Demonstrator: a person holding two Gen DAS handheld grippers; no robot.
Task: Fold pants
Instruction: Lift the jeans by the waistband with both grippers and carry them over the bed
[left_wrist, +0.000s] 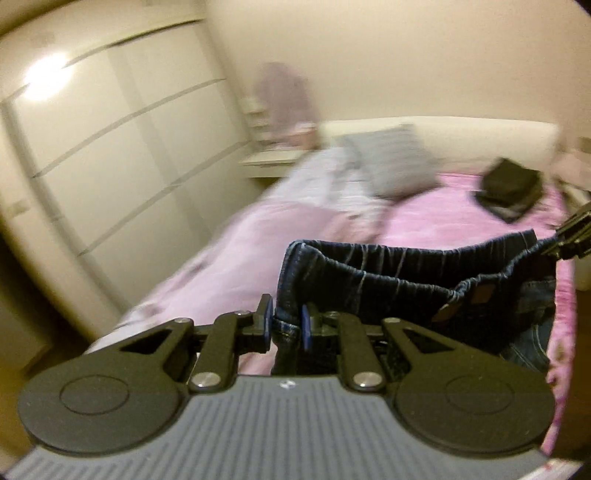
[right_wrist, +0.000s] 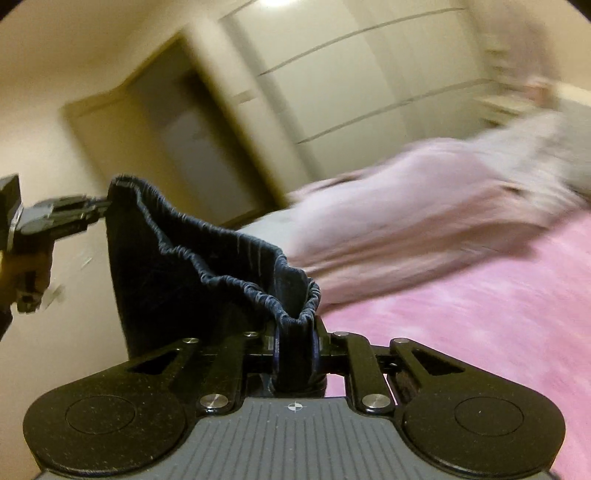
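I have both jaws clenched on the elastic waistband of the pants (left_wrist: 406, 273), soft, heavy denim sagging between left gripper (left_wrist: 287, 326) and right gripper (right_wrist: 295, 345).

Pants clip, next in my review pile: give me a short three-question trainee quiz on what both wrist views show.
1. True or false: both tools grip the waistband of the pants.
2. What colour is the bed cover beneath?
3. The dark folded pile lies: A) on the bed near the headboard, B) on the floor, C) in the right tool.

Key:
1. True: left tool and right tool each pinch one end.
2. Pink.
3. A.
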